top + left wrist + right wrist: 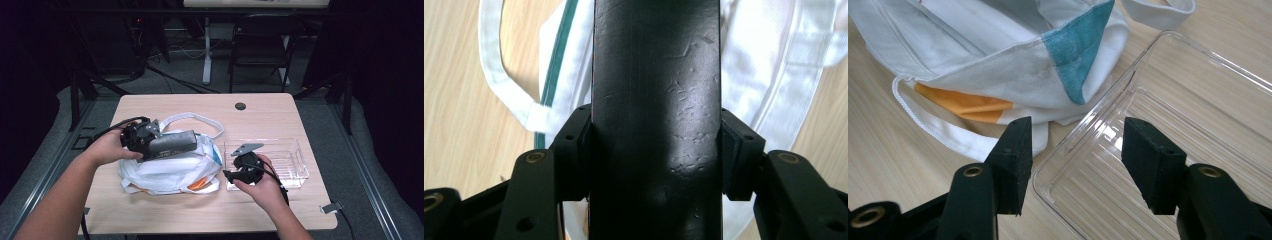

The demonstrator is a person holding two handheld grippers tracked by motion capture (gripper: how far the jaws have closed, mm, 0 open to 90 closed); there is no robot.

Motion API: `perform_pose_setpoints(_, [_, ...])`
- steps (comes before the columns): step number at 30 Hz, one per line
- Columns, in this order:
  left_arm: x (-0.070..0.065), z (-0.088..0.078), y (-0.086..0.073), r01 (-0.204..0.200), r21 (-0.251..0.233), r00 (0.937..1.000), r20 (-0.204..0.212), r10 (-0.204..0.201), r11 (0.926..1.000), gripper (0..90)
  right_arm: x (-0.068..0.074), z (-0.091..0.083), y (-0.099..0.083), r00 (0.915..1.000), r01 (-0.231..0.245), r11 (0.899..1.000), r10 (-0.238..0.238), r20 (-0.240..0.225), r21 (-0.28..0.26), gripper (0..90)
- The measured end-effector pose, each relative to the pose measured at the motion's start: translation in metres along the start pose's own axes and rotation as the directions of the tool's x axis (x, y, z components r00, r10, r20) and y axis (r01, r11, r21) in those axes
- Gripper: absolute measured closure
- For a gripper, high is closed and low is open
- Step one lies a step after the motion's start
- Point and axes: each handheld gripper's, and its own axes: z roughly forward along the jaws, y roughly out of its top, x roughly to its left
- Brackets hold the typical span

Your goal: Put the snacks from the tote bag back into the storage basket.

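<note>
A white cloth bag (170,172) with teal and orange patches lies on the left half of the wooden table (270,117). Just above it my left gripper (152,142) is shut on one end of a long dark case (172,142), held level. In the left gripper view the black case (656,100) fills the gap, with both pads pressed on its sides over the bag (764,60). My right gripper (227,175) is open at the near left corner of a clear plastic tray (295,150). In its own view the right gripper (1075,130) has only the tray corner (1198,100) and the bag's edge (998,65) beyond its jaws.
The bag's white strap (200,120) loops toward the table's middle. A round cable hole (240,106) sits near the far edge. A dark chair (260,45) and a white desk leg (207,50) stand behind the table. A metal clip (330,207) is at the near right edge.
</note>
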Motion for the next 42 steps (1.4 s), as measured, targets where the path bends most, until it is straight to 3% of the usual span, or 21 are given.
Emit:
perform_pose_setpoints(12, [-0.001, -0.001, 0.028, -0.072, -0.017, 0.9974, -0.001, 0.072, 0.9973, 43.6, -0.002, -0.009, -0.004, 0.9998, -0.003, 1.0, 0.003, 0.021, -0.008, 46.2])
perform_pose_setpoints(21, [0.0, 0.003, 0.048, -0.099, -0.039, 0.995, 0.005, 0.099, 0.9943, 43.6, -0.006, -0.016, -0.008, 0.9988, -0.03, 0.999, 0.031, 0.037, -0.023, 46.2])
perform_pose_setpoints(30, [-0.002, 0.009, 0.061, -0.107, -0.058, 0.9939, 0.018, 0.109, 0.9925, 43.6, -0.007, -0.019, -0.01, 0.9986, -0.034, 0.999, 0.035, 0.039, -0.028, 46.2])
perform_pose_setpoints(42, [-0.004, 0.01, 0.067, -0.116, -0.071, 0.9928, 0.022, 0.118, 0.9908, 43.6, -0.01, -0.018, -0.011, 0.9982, -0.039, 0.999, 0.04, 0.045, -0.021, 46.2])
